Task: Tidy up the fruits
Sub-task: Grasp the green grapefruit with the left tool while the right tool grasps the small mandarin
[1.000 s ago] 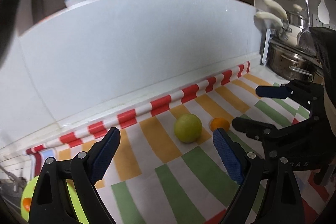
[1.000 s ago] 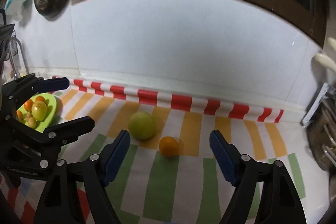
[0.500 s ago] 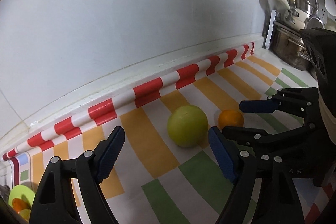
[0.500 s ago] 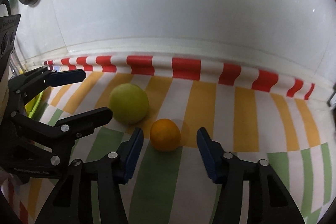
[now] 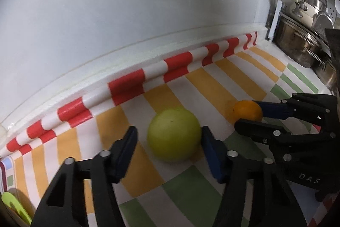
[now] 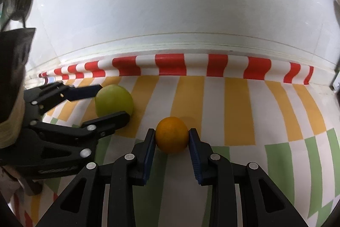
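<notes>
White glossy wall [image 6: 180, 3] backs a counter covered by a striped cloth [image 6: 235, 112], whose rear edge curls up against the wall in a red-and-white band, with orange and green bars across the flat part. Near that rear edge lie two fruits, well apart from each other.

On the cloth, the green apple [image 5: 174, 134] sits between the pads of the left gripper [image 5: 167, 142]. The pad on the right of the left wrist view touches the apple's side, while the other pad stands off it with a strip of cloth showing between, so the jaws are parted around the fruit and not clamped. A small dark spot on the apple's upper face tilts toward the wall; whether that is the stem end cannot be told. The fruit is nearly round, with no clear long axis.

Toward the cloth's right side, the orange [image 6: 172, 134] rests on a white stripe, and the right gripper [image 6: 172, 142] has both blue pads pressed against its flanks, closed on it. It too is round, and no stem end shows.

At the far right end of the counter stand steel pots [image 5: 301, 46]. A lime-green plate [image 5: 12, 207] peeks in at the lower left of the left wrist view.
</notes>
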`<state>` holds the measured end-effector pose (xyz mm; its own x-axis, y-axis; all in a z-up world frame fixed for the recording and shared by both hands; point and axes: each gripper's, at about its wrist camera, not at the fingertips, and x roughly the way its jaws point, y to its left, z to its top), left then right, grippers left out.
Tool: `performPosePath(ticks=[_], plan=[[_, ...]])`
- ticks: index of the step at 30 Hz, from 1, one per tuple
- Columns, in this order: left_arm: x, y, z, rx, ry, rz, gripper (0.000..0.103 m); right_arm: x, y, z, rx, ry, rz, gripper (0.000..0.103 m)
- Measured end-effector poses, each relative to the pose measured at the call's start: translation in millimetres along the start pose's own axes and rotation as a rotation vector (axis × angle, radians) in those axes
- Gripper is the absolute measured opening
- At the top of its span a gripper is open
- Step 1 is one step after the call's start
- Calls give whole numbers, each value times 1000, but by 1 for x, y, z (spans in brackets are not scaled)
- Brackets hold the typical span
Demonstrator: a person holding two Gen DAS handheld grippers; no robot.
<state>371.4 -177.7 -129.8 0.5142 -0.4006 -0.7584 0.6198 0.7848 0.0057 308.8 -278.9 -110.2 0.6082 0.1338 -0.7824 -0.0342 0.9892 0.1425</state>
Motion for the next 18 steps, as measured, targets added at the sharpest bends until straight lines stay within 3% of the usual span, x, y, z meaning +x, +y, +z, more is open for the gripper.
performPosePath(ticks=[9, 18], plan=[[-11, -1, -4, -49, 6, 31, 49, -18, -8, -2, 36, -39, -23, 32], [-66, -4, -15, -96, -60, 52, 49, -43, 11, -3, 45, -81, -11, 32]])
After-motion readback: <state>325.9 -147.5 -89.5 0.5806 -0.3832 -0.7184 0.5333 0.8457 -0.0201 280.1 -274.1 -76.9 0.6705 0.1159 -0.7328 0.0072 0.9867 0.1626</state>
